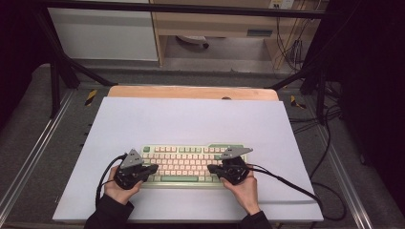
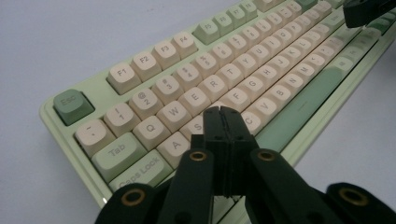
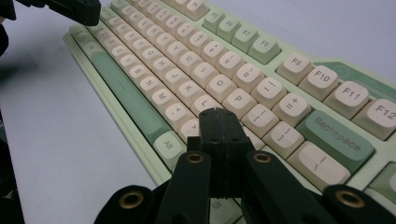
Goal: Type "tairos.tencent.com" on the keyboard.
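- Lying near the front edge of the white table sheet (image 1: 191, 119), the pale green keyboard (image 1: 191, 164) with cream keys sits between the person's two hands in the high view.
- At the keyboard's left end, the left gripper (image 1: 152, 168) has its jaws pressed together with nothing between them; in the left gripper view its tips (image 2: 221, 112) hang over the keys near A (image 2: 174, 146), hiding those just beyond.
- At the right end, the right gripper (image 1: 212, 168) is likewise closed and empty; in the right gripper view its tips (image 3: 215, 113) cover the keys just right of L (image 3: 206, 103).
- Whether either tip touches a key cannot be told.
- Backspace (image 3: 337, 136) reads clearly, but the farther legends blur.
- Cut off at the frame's bottom, the dark sleeves (image 1: 109, 215) barely show.
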The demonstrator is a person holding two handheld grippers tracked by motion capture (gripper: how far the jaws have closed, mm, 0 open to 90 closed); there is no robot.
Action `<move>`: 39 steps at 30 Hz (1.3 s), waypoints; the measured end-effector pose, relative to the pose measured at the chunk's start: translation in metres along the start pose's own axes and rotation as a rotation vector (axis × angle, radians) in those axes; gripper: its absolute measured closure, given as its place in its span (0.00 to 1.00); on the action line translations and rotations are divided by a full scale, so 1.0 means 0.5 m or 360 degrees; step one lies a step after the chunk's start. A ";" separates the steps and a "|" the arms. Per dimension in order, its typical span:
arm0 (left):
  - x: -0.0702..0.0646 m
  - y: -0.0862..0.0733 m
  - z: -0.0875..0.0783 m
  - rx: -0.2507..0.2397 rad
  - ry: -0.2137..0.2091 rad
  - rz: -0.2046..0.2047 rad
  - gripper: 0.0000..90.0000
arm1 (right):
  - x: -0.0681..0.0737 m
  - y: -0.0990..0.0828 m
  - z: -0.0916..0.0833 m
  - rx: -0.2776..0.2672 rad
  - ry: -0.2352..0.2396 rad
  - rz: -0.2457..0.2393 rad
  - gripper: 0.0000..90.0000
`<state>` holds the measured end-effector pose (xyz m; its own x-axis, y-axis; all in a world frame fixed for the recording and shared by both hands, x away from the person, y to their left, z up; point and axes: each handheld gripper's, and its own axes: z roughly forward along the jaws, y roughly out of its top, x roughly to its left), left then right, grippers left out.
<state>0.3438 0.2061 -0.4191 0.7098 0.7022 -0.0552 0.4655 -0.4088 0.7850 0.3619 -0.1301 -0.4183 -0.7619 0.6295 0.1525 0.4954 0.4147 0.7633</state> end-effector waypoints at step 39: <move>-0.041 0.013 0.060 0.0051 -0.0032 0.0052 1.00 | -0.004 -0.002 -0.011 -0.0003 0.0000 0.0003 1.00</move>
<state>0.3480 0.1715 -0.4310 0.7352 0.6766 -0.0425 0.4584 -0.4499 0.7664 0.3607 -0.1353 -0.4159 -0.7610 0.6301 0.1541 0.4962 0.4123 0.7641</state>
